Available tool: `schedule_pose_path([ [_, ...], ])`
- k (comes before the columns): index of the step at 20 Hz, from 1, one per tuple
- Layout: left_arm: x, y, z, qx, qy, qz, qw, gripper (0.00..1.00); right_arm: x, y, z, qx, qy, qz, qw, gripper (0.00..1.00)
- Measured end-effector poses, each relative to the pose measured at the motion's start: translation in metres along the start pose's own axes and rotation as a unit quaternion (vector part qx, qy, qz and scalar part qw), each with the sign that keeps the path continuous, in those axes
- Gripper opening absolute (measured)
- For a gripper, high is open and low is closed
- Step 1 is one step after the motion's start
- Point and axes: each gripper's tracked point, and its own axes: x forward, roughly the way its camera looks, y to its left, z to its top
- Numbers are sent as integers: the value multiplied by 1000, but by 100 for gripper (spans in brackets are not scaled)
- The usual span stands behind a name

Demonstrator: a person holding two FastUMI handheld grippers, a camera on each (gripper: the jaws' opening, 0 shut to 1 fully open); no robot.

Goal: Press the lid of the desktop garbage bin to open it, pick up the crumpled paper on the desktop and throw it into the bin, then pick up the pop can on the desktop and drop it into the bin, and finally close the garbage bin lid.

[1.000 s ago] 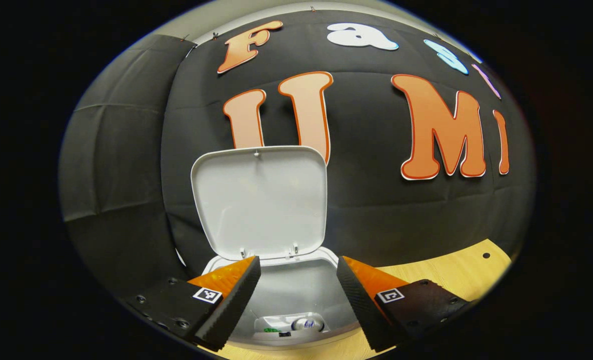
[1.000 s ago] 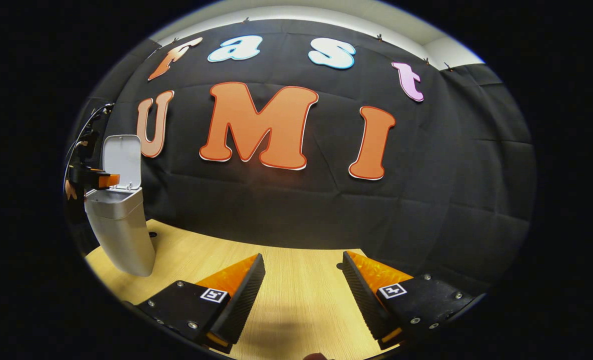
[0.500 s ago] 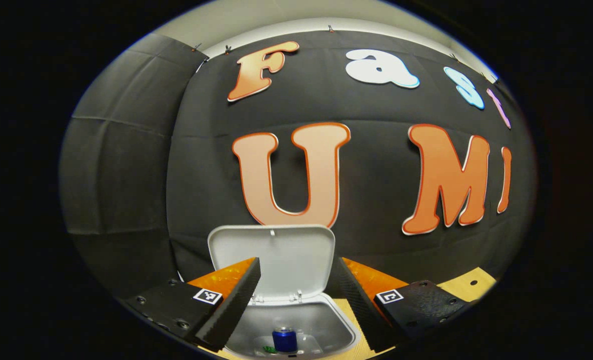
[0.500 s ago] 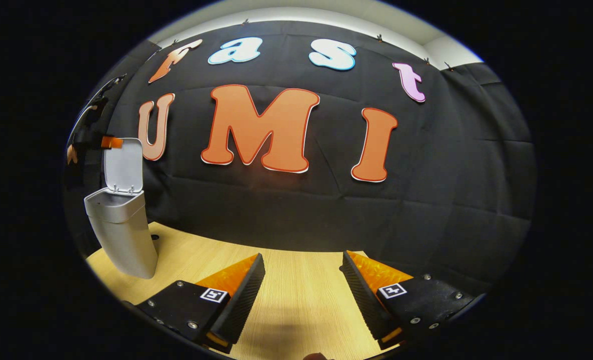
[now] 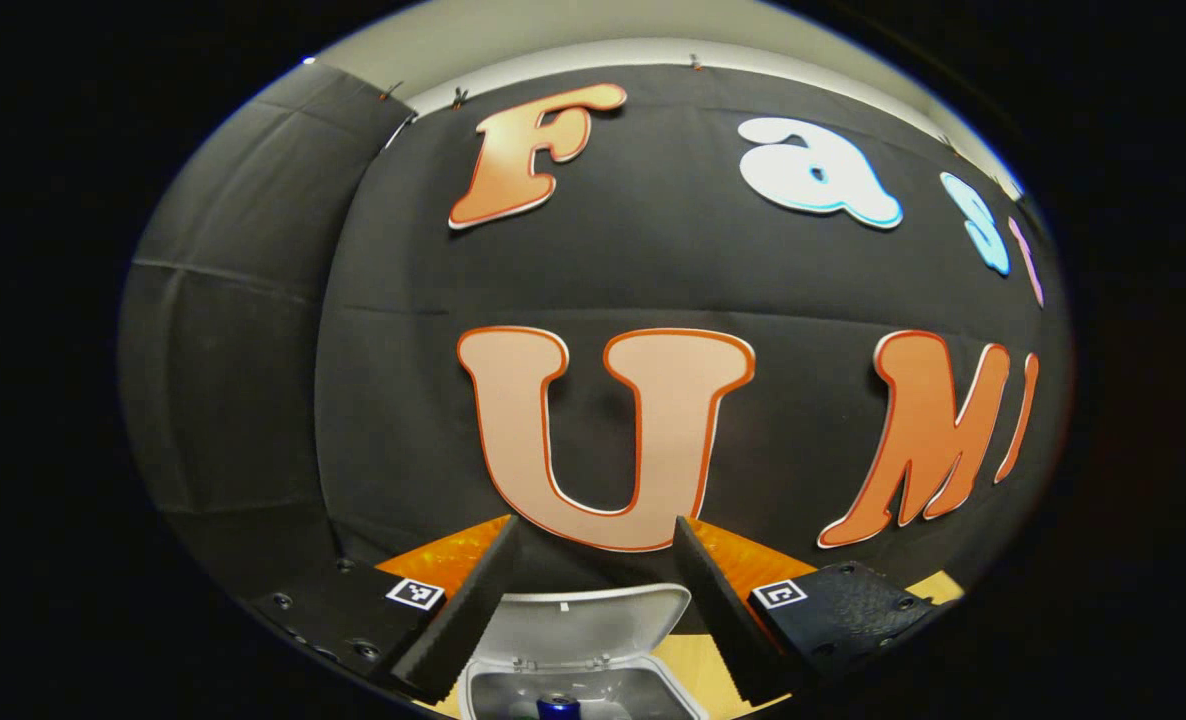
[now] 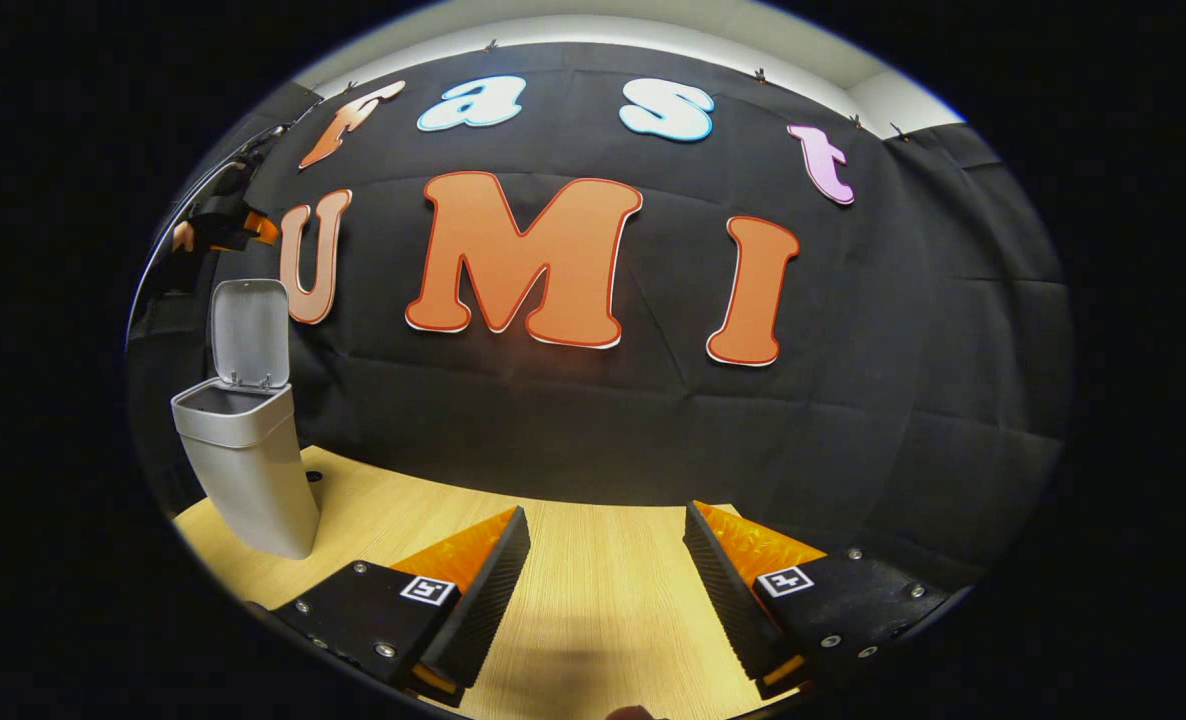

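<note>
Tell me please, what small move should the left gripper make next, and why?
Probably bring the left gripper behind the upright lid and tip it forward: the can lies inside the bin, and both grippers are open and empty.

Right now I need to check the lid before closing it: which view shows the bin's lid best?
The right gripper view: the lid stands upright and whole above the open bin on the table. The left gripper view catches the lid low between the left gripper fingers, partly hidden by them.
</note>
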Motion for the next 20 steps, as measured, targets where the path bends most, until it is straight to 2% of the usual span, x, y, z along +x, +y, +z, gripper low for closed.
schedule_pose_path([
  [3, 27, 8, -4, 5, 23, 3, 1000, 96, -1, -6, 0, 2, -2, -6, 1000, 94],
  [9, 50, 11, -58, 24, 105, 5, 994, 95, 0, -11, -1, 3, -2, -14, 1000, 94],
  [11, 38, 5, -77, 20, 147, -19, 989, 95, 0, -13, -3, 1, -2, -16, 1000, 94],
  [13, 30, 8, -90, 11, 150, -17, 988, 95, 1, -14, -3, 4, -2, -16, 1000, 94],
  [15, 11, 12, -112, 10, 182, -12, 983, 95, 3, -14, -4, 8, -1, -15, 1000, 94],
  [18, -25, 9, -163, 38, 253, -22, 967, 96, 6, -11, -3, 6, -5, -10, 1000, 94],
  [20, -49, 4, -189, 38, 281, -33, 959, 98, 6, -9, -4, 5, -4, -4, 1000, 94],
])
